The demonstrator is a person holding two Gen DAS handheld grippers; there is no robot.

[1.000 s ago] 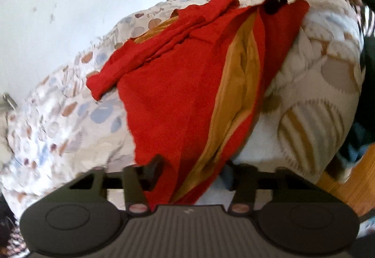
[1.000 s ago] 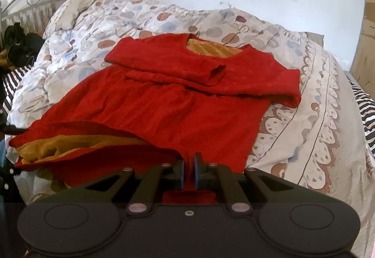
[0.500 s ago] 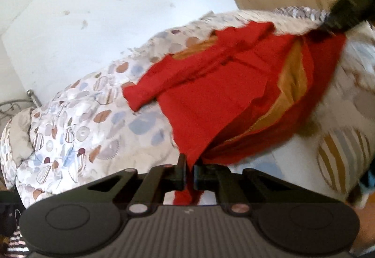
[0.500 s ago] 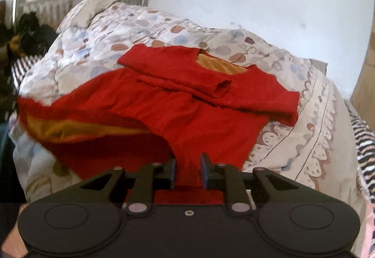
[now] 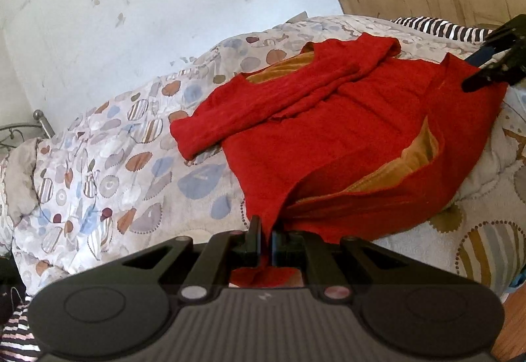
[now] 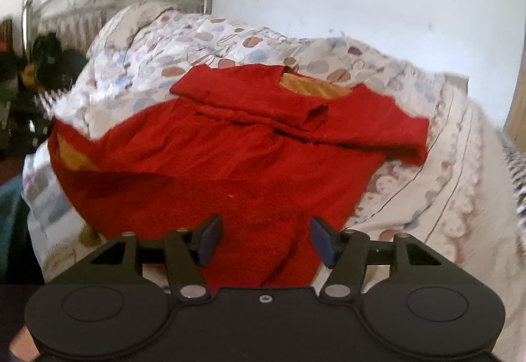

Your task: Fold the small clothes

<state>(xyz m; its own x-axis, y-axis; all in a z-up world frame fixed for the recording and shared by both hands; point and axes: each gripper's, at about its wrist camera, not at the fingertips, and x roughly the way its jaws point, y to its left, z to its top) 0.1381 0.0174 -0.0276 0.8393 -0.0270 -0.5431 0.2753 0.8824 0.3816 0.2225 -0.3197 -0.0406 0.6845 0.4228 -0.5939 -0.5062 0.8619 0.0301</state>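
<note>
Now your left hand-held gripper (image 5: 264, 242) pinches the hem corner of the red garment (image 5: 328, 138) spread on the bed (image 5: 108, 171); your right hand-held gripper (image 6: 264, 238) is opening, its pads off the hem lying between them.

The left tool (image 5: 266, 238) is matte black, with a wide ribbed grey housing, two round raised discs at its corners and slim linkage arms pinned by a silver and a pinkish rivet either side of a small lightning mark. The right tool (image 6: 264, 238) is black too, its housing smooth around one centre screw. Its fingers (image 6: 208, 238) carry dark blue pads.
</note>
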